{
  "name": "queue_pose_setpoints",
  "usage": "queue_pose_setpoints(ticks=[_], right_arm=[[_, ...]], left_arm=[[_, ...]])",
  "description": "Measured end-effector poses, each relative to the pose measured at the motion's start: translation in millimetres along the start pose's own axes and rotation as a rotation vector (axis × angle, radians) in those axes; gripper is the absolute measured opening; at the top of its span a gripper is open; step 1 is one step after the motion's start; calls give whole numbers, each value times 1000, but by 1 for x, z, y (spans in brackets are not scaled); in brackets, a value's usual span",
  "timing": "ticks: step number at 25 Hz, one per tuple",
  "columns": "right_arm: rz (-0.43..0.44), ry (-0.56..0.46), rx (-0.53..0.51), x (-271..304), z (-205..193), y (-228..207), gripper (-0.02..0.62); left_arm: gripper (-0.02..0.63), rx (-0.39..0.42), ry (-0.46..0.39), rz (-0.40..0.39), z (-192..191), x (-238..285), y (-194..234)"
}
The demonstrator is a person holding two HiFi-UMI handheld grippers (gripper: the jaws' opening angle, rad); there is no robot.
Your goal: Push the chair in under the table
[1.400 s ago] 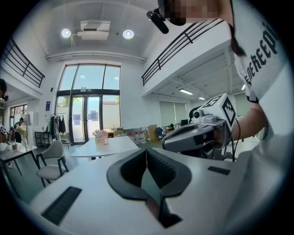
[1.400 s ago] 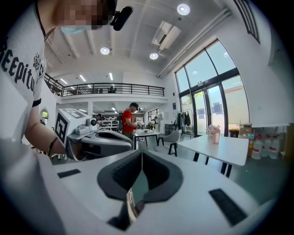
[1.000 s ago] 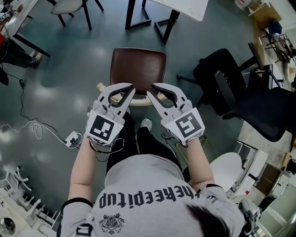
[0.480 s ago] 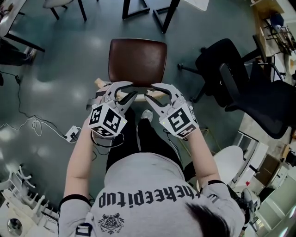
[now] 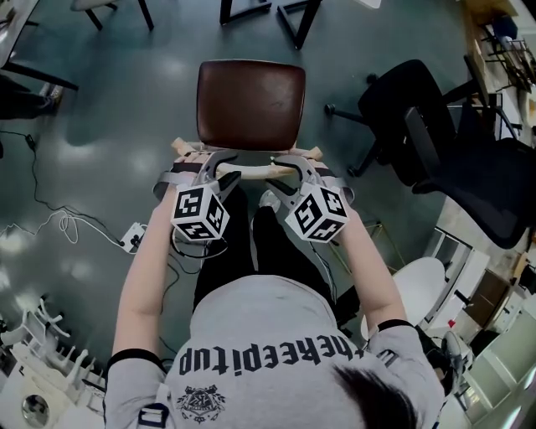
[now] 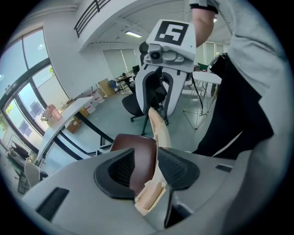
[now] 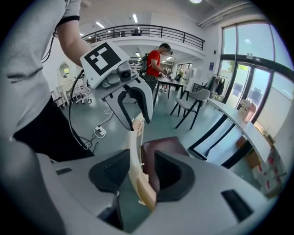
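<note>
The chair (image 5: pixel 249 100) stands on the floor (image 5: pixel 109 126) at 12 o'clock from the person. Its brown seat lies on the far side and its pale back rail (image 5: pixel 251 171) on the near side. The table (image 5: pixel 299 21) is farther out at 12 o'clock. Only its black legs show at the top edge of the head view, and the chair stands apart from them, not under it.

Both grippers point down over the rail. The left gripper (image 5: pixel 219 170) is toward the rail's 9 o'clock end and the right gripper (image 5: pixel 287 170) toward its 3 o'clock end. Their marker cubes (image 5: pixel 201 214) sit above the person's thighs.

In the left gripper view the left gripper (image 6: pixel 148 167) has its jaws apart; they have just been opening. The rail stands between the pads, unclamped. It runs close along the 3 o'clock pad and may brush it, though that is too tight to tell. The 9 o'clock pad is clear of it, with the seat behind.

In the right gripper view the right gripper (image 7: pixel 140 172) is likewise released, its jaws just opened, and the rail stands between them.

A black office chair (image 5: pixel 419 117) stands at 2 o'clock. A cable (image 5: pixel 50 222) trails over the floor at 9 o'clock.
</note>
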State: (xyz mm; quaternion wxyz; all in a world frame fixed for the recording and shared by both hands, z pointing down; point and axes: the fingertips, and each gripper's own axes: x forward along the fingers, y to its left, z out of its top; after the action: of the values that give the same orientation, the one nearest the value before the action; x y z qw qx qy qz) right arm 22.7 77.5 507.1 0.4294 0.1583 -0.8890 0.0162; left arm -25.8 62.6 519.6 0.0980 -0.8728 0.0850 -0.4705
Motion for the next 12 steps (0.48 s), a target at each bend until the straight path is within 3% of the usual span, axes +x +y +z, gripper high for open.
queue_pose_setpoints(ticks=[7, 12], right_arm=[[43, 114, -64, 20, -33, 12, 183], [61, 174, -98, 32, -50, 15, 193]], left_arm=[[178, 58, 93, -58, -29, 19, -15], [179, 49, 83, -65, -33, 21, -15]])
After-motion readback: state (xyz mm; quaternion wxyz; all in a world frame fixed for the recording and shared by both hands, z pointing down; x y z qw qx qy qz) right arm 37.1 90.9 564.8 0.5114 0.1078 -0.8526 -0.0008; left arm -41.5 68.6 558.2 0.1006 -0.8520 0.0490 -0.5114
